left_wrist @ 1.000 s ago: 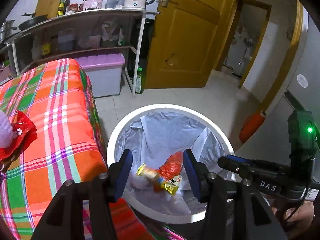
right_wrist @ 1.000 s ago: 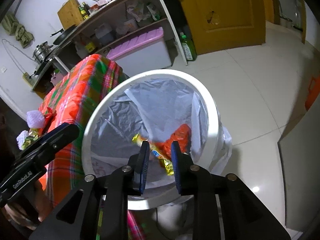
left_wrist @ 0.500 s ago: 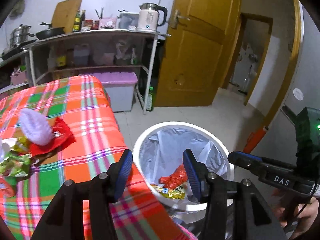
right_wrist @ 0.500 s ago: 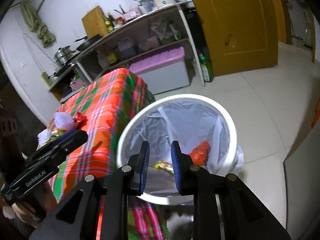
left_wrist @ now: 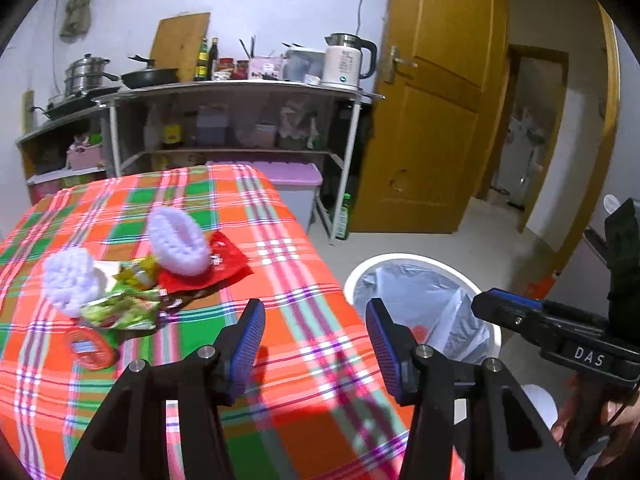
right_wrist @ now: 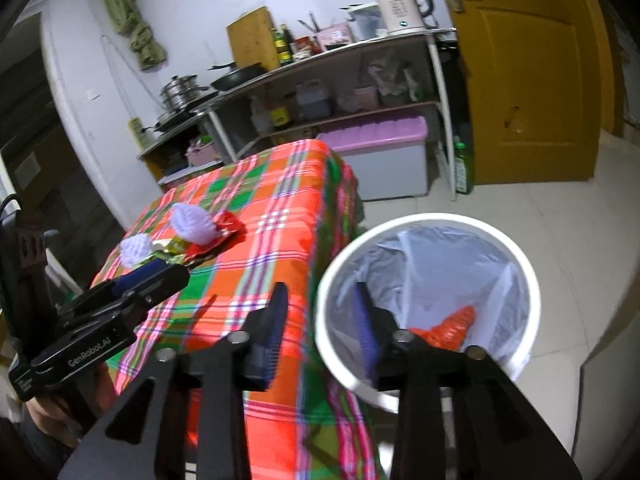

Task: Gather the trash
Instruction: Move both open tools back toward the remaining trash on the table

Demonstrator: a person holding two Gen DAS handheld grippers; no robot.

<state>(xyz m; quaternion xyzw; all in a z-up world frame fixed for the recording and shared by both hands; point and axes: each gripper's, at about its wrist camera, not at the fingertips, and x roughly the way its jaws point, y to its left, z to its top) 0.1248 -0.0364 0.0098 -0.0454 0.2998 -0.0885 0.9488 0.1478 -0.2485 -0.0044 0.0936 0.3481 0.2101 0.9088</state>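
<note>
The white round plastic bin with a grey liner (left_wrist: 424,268) is partly hidden in the left wrist view: the left claw (left_wrist: 316,344) covers its near left rim, and the black body of the right claw (left_wrist: 560,336) covers its right side. The red crumpled wrapper inside the bin (right_wrist: 452,326) shows only its top; its print is unreadable. The orange-and-green plaid cloth on the worktop (left_wrist: 280,264) runs off the lower frame edge. Items on the lower metal shelf (left_wrist: 248,128) are blurred.
</note>
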